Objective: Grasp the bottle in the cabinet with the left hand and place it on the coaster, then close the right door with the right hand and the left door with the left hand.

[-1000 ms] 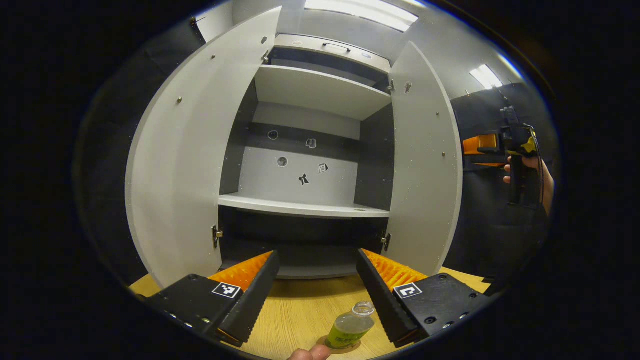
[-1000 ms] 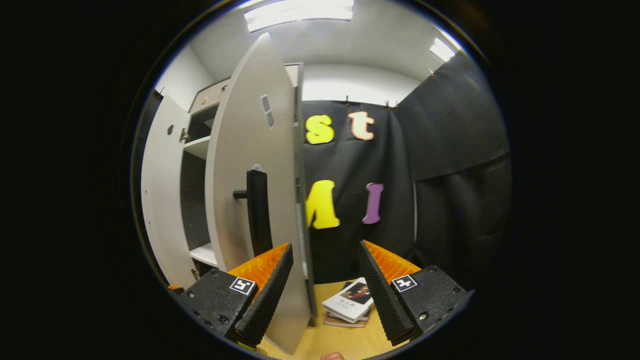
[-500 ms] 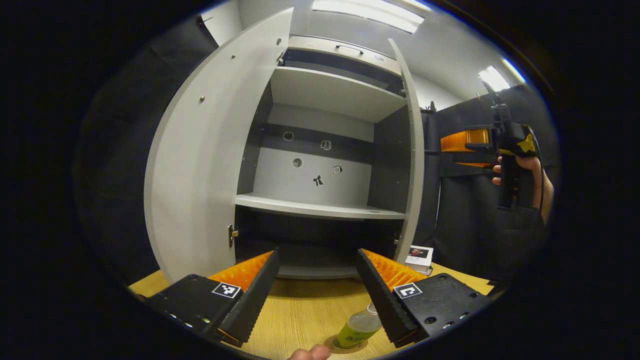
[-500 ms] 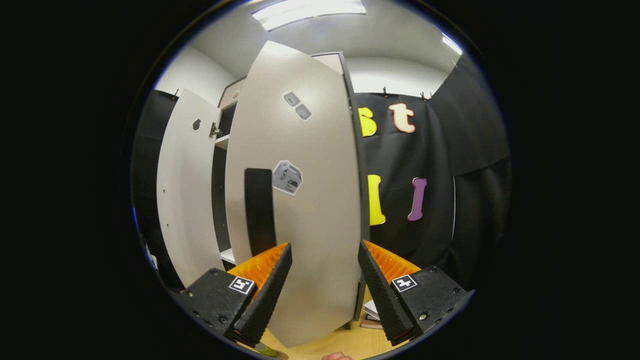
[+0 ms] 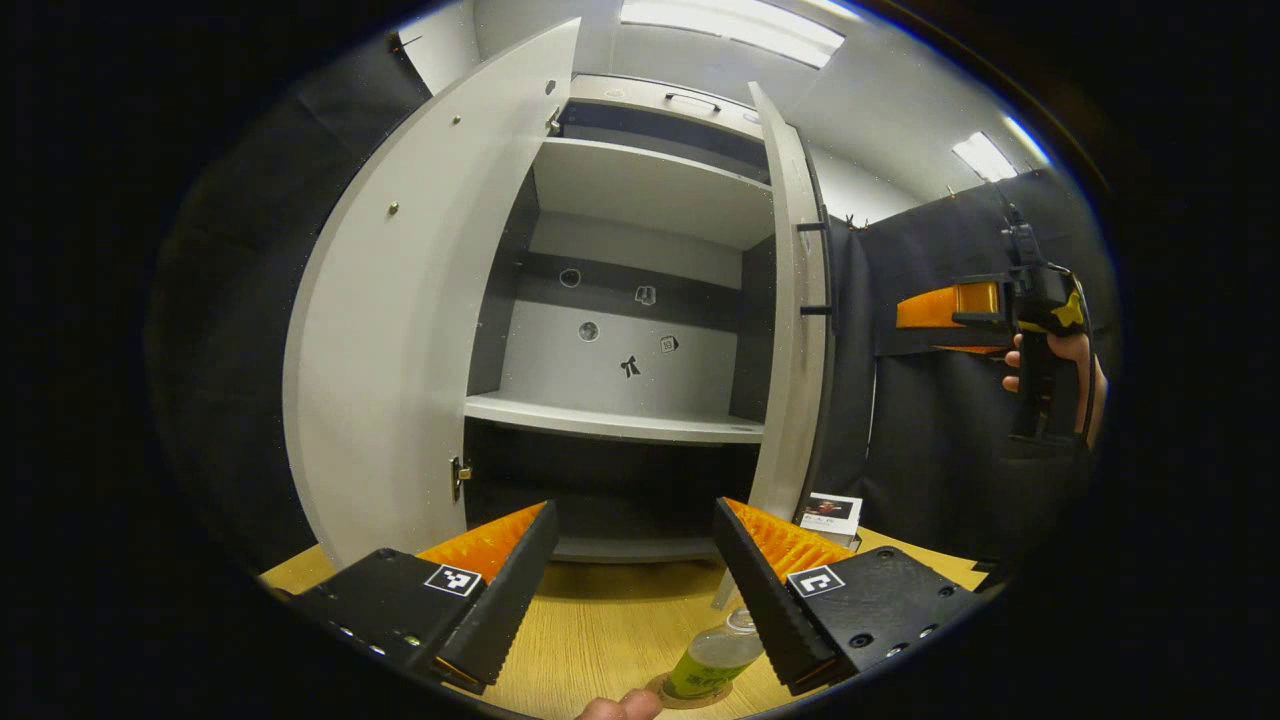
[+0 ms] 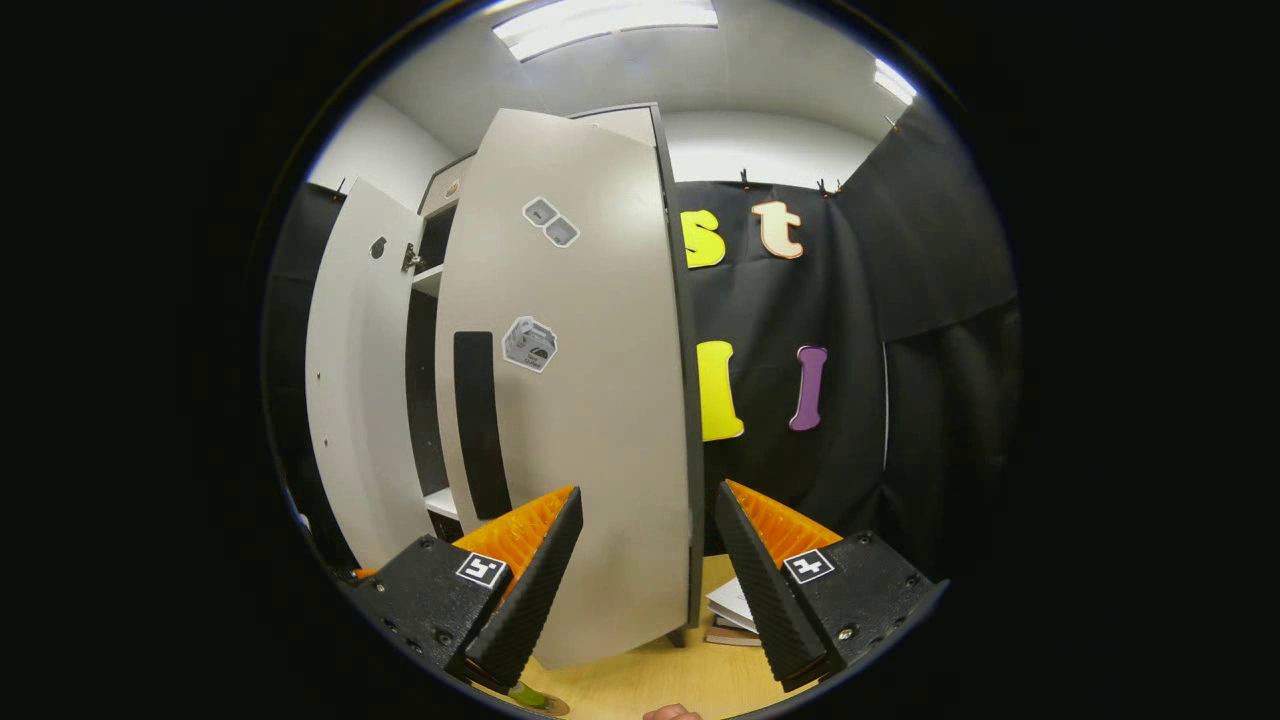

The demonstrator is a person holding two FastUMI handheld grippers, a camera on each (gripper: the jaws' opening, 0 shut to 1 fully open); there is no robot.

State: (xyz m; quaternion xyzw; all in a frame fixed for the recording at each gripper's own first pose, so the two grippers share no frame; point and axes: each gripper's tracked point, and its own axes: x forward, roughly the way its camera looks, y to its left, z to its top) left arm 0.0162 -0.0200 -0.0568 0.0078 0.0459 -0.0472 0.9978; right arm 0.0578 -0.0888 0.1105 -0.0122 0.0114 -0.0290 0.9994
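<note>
- Already we see the small clear plastic bottle with the green label (image 5: 716,657) standing on the round brown coaster (image 5: 690,697) at the bottom centre of the left gripper view, on the pale wooden tabletop (image 5: 600,620).
- Our left gripper (image 5: 632,580) hangs over it with its fingers spread wide and nothing between them.
- The grey right cabinet door (image 6: 580,400) has swung inward over the last second: it now stands nearly edge-on at centre right of the left gripper view, where it earlier faced us broadly.
- Our right gripper (image 6: 645,575) is spread apart too, holding nothing, with the door's outer face just ahead of it.
- We judge the right door about half shut, needing more push; the grey left door (image 5: 400,330) is still wide open.
</note>
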